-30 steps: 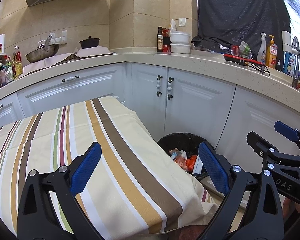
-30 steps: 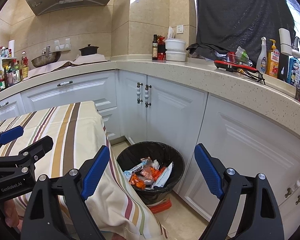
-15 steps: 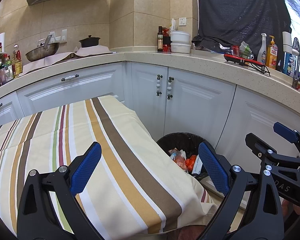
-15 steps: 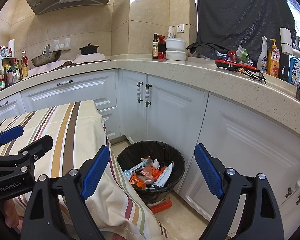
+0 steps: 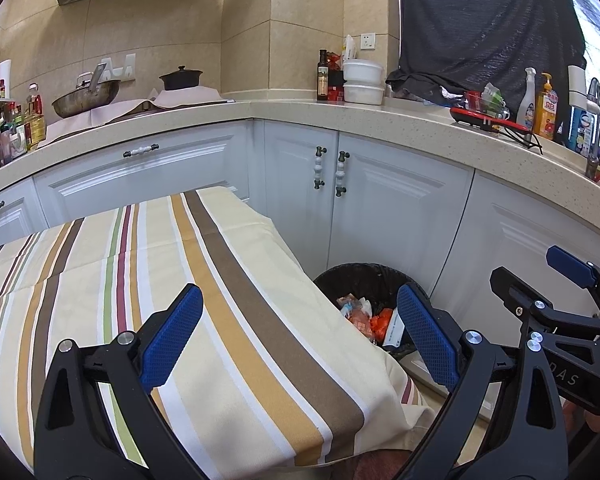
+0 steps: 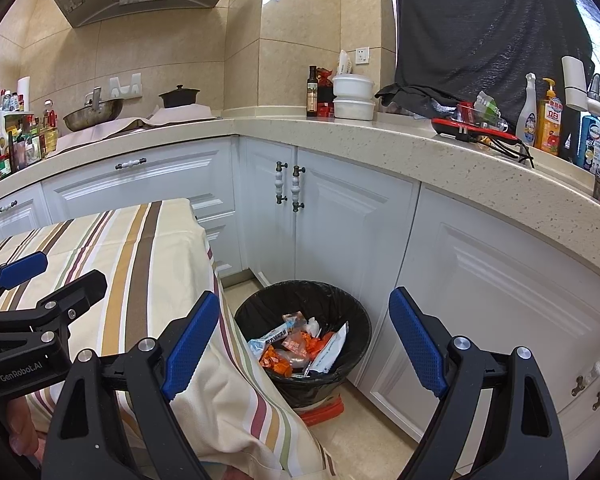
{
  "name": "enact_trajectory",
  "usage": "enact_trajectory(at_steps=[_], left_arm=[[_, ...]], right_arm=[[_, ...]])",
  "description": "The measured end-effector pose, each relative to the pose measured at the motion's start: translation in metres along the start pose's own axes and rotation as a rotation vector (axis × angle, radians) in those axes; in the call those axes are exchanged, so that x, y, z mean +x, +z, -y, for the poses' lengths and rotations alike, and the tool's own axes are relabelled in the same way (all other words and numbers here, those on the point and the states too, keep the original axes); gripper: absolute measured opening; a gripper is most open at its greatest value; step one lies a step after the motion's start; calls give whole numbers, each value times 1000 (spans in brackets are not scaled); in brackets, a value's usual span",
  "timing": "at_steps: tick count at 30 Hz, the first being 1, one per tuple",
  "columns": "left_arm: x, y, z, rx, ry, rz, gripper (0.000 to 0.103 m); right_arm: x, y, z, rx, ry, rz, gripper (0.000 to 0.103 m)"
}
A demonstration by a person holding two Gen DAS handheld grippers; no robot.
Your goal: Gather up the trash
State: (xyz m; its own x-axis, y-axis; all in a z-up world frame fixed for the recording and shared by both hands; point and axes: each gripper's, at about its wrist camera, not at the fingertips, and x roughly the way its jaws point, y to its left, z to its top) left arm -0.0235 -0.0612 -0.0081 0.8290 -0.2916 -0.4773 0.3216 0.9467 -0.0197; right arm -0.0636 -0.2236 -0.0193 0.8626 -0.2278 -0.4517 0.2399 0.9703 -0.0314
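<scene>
Both claws are spread wide with nothing pinched between the blue pads: the left gripper (image 5: 300,336) is hung over the striped tablecloth (image 5: 148,280), and the right gripper (image 6: 316,344) is pointed down at the black-lined trash bin (image 6: 356,316). The bin is parked on the floor just beside the table's corner, right up against the white cabinet doors (image 6: 340,232). Inside it a heap of wrappers (image 6: 296,348) can be seen, orange and white packets mostly, so most of the collecting looks done already. No loose trash can be spotted on the cloth near the bin in either view, though the near part of the table is hidden behind the gripper bodies.

If another piece is to be dropped, it's best carried well over the rim and let go above the middle of the bin, since the draped cloth edge hangs close to the bin's near side and a light wrapper could be caught on it. The liner (image 5: 360,276) shouldn't be snagged by a pad on the way out
</scene>
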Motion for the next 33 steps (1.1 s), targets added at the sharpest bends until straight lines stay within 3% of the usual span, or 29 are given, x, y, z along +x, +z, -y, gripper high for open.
enact_trajectory(at_steps=[33], left_arm=[[1, -1, -5, -7, 3, -4, 95]], right_arm=[[2, 0, 0, -2, 2, 0, 84]])
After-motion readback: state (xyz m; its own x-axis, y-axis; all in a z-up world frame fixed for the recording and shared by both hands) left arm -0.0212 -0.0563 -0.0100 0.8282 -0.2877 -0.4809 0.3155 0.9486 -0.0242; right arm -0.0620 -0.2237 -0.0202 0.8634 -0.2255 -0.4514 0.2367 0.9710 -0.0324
